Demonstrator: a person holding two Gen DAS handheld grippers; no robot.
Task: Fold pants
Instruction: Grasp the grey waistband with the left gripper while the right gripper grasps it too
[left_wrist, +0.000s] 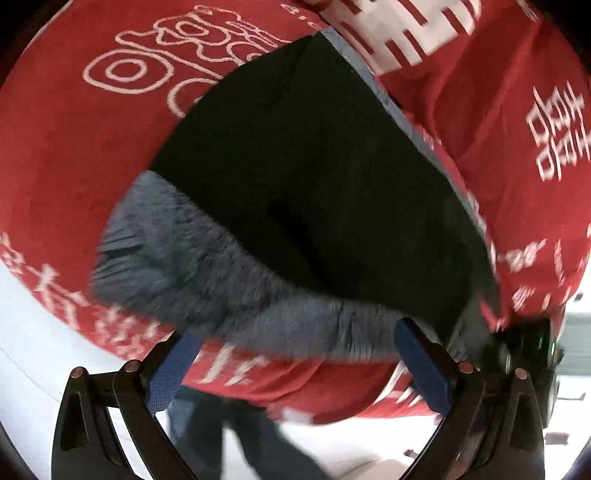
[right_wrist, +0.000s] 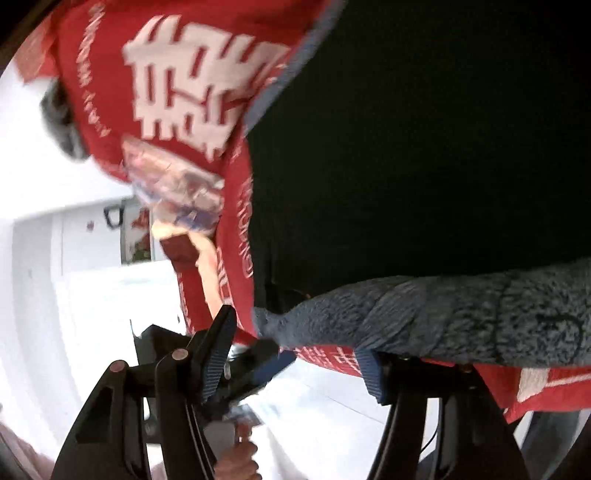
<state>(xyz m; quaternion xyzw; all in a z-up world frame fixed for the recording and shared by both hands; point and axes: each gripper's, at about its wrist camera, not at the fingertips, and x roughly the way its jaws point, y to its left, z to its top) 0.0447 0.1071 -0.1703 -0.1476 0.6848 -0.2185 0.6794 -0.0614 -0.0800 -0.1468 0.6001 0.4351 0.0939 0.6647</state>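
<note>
Black pants (left_wrist: 314, 184) with a grey fleecy lining (left_wrist: 207, 273) turned out at the near edge lie on a red cloth with white characters (left_wrist: 74, 166). My left gripper (left_wrist: 295, 354) is open, its blue-padded fingers (left_wrist: 424, 365) spread just short of the grey edge, holding nothing. In the right wrist view the pants (right_wrist: 424, 147) fill the upper right, with the grey lining (right_wrist: 443, 317) as a rolled band. My right gripper (right_wrist: 295, 354) is open at the lining's left corner, which lies between its jaws.
The red cloth (right_wrist: 177, 92) hangs over the table edge. A crumpled plastic bag (right_wrist: 177, 184) lies at its left edge. The other gripper's black body (left_wrist: 528, 354) shows at lower right. White floor and the person's legs (left_wrist: 236, 435) lie below.
</note>
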